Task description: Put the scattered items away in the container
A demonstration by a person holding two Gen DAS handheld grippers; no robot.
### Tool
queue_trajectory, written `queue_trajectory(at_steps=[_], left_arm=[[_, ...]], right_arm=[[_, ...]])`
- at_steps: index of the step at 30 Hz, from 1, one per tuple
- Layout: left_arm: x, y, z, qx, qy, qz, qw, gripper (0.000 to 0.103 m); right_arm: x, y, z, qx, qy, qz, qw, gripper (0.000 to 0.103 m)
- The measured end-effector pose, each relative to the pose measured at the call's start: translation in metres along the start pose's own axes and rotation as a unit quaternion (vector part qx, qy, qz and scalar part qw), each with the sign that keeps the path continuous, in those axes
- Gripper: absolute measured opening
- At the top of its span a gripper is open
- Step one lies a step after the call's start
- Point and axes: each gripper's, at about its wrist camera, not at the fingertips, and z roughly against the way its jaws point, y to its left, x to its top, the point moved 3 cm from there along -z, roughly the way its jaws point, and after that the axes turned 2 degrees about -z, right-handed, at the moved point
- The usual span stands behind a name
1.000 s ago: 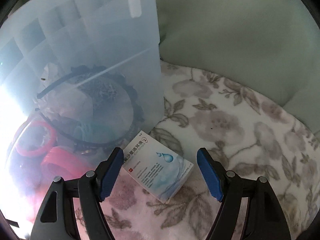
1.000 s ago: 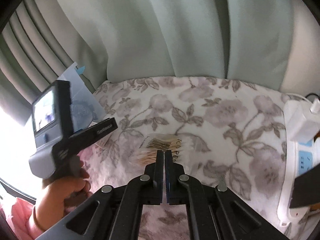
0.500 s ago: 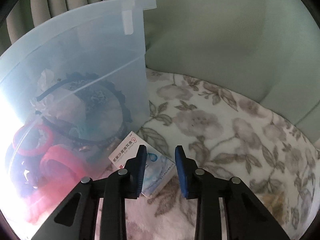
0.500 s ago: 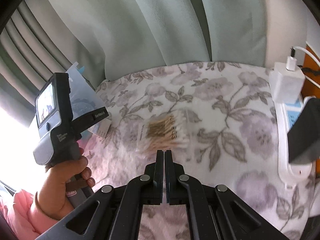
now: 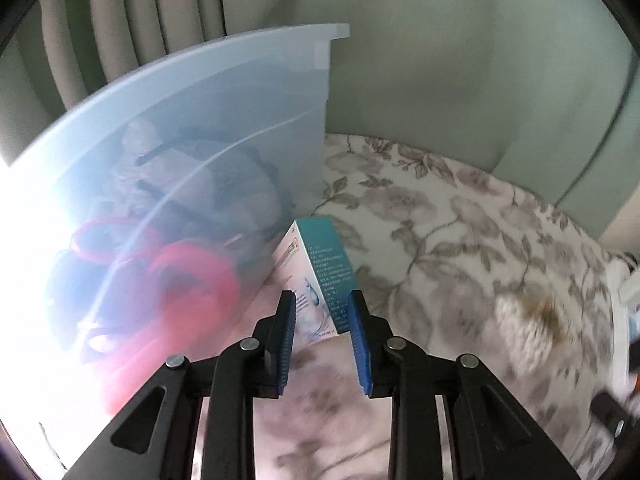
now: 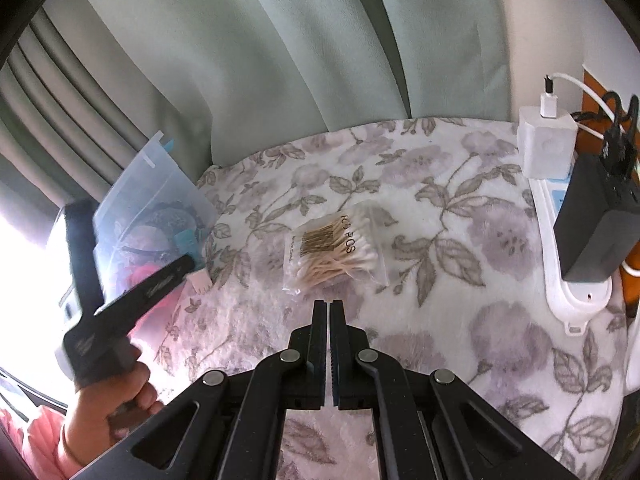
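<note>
**Left hand-held gripper clamped on the medicine box beside the container**

The left hand-held gripper [image 5: 322,312] had its blue pads closed against the two sides of a small white-and-teal box [image 5: 320,276], which stood tilted on end between them, its far top corner reaching toward the wall of the translucent plastic container [image 5: 224,120]. The container sat just ahead and to the left of this gripper, on a floral blanket [image 5: 460,232]. Through its cloudy wall showed a dark headband [image 5: 276,184] and red, ring-shaped items [image 5: 192,276], blurred by glare. To the right of the gripper lay a smeared, pale patch that was the bag of cotton swabs [image 5: 528,328].

The right hand-held gripper [image 6: 329,312] was fully closed with nothing between its pads, and hung above the blanket. The clear bag of cotton swabs [image 6: 336,248] lay flat just ahead of its tips, not touching them. Farther left, a person's hand [image 6: 108,404] held the handle of the left tool beside the container. Well to the right, at the blanket's edge, a white power strip [image 6: 560,264] carried a white charger [image 6: 546,144] and a black adapter [image 6: 600,220].
</note>
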Motion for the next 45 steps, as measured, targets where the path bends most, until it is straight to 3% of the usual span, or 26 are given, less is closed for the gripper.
queue_trajectory(at_steps=[4, 6, 9, 15, 18, 20, 21, 22, 27, 39, 45], left_arm=[[-0.009, 0.016, 0.007, -0.003, -0.004, -0.022, 0.9998, 0.031], [-0.013, 0.020, 0.007, -0.023, 0.010, -0.024, 0.9994, 0.048], [-0.009, 0.018, 0.002, -0.033, 0.005, -0.026, 0.9991, 0.062], [0.002, -0.005, -0.022, -0.011, -0.012, -0.059, 0.9981, 0.067], [0.011, -0.007, -0.044, 0.010, -0.001, -0.047, 0.9988, 0.067], [0.022, -0.010, -0.065, 0.021, -0.001, -0.039, 0.9990, 0.067], [0.023, -0.010, -0.067, 0.022, -0.002, -0.040, 0.9990, 0.067], [0.023, -0.011, -0.067, 0.023, -0.003, -0.041, 0.9989, 0.067], [0.029, -0.021, -0.097, 0.030, 0.005, -0.043, 0.9986, 0.067], [0.035, -0.034, -0.133, 0.028, 0.026, -0.047, 0.9982, 0.067], [0.034, -0.035, -0.134, 0.021, 0.024, -0.043, 0.9985, 0.067]], right_arm=[[0.000, -0.008, 0.001, -0.003, -0.007, -0.014, 1.000, 0.006], [0.001, -0.011, 0.000, -0.003, -0.009, -0.022, 1.000, 0.006], [0.002, -0.011, -0.003, -0.006, -0.008, -0.025, 1.000, 0.006], [0.003, -0.006, -0.010, -0.008, -0.004, -0.019, 1.000, 0.006], [0.007, -0.011, -0.016, -0.016, -0.003, -0.035, 0.999, 0.008], [0.009, -0.015, -0.020, -0.017, -0.006, -0.055, 0.998, 0.041], [0.010, -0.017, -0.021, -0.014, -0.011, -0.064, 0.998, 0.069], [0.013, -0.019, -0.022, -0.010, -0.021, -0.075, 0.997, 0.074], [0.027, -0.018, -0.040, -0.001, -0.022, -0.094, 0.995, 0.074], [0.035, 0.016, -0.091, -0.041, 0.021, 0.029, 0.998, 0.091], [0.031, 0.024, -0.100, -0.087, 0.023, 0.073, 0.993, 0.093]])
